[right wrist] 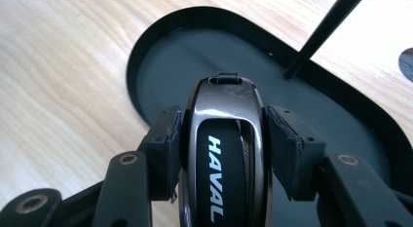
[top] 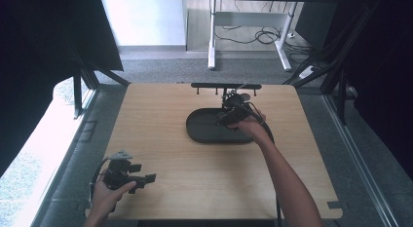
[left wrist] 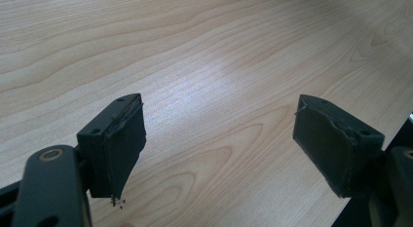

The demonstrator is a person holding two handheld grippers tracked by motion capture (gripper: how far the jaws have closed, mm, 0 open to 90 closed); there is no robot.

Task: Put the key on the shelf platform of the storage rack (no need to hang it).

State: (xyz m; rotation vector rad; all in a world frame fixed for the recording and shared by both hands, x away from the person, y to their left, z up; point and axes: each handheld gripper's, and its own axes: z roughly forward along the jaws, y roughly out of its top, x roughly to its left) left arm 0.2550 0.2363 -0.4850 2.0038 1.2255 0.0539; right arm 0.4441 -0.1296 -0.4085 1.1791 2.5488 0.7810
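Right gripper (right wrist: 221,139) fingers clamp a HAVAL car key (right wrist: 224,154) over the black tray (right wrist: 160,56) near the table's (top: 160,139) far edge; left gripper (left wrist: 219,144) fingers gape wide, holding nothing, at the near-left corner

A light wooden table (top: 160,183) carries a black oval tray (top: 202,127) toward its far edge.

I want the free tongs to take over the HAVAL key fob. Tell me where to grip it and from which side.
Grip the key fob across its two long glossy edges, as the right tongs already do over the black tray. Those sides run nearly parallel, so the pads sit flat. The left tongs, open over bare table, should probably come from the loop end, which is clear.
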